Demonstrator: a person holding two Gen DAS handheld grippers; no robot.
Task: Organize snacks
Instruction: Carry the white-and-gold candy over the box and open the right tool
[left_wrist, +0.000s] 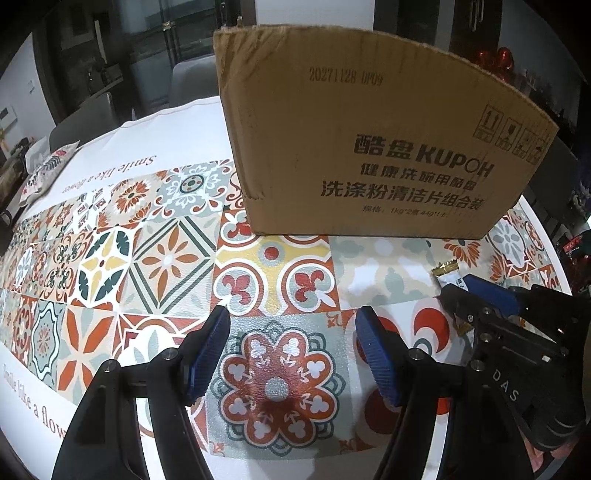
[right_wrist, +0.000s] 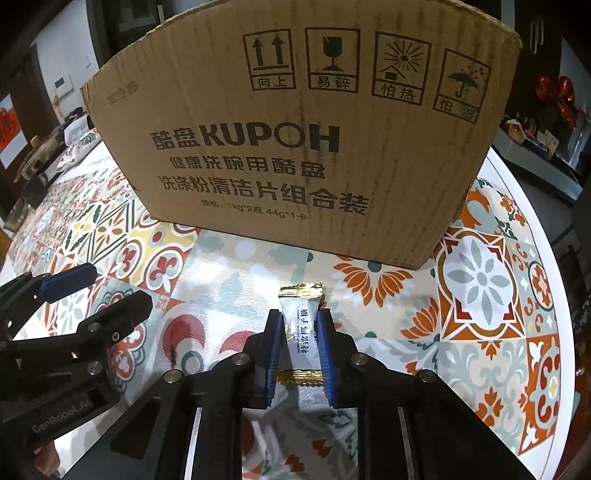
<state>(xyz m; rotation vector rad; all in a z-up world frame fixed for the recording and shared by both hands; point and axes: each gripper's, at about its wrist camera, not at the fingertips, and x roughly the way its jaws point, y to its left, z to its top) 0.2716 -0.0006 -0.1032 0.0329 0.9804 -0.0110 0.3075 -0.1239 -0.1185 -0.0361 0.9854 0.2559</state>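
A: What is the right hand-held gripper doing?

B: Its blue pads are clamped on the sides of a white candy with gold ends, lying on the patterned tabletop just in front of the cardboard box.

A: And the left hand-held gripper?

B: Its jaws stand apart over the tabletop, holding nothing, left of the candy.
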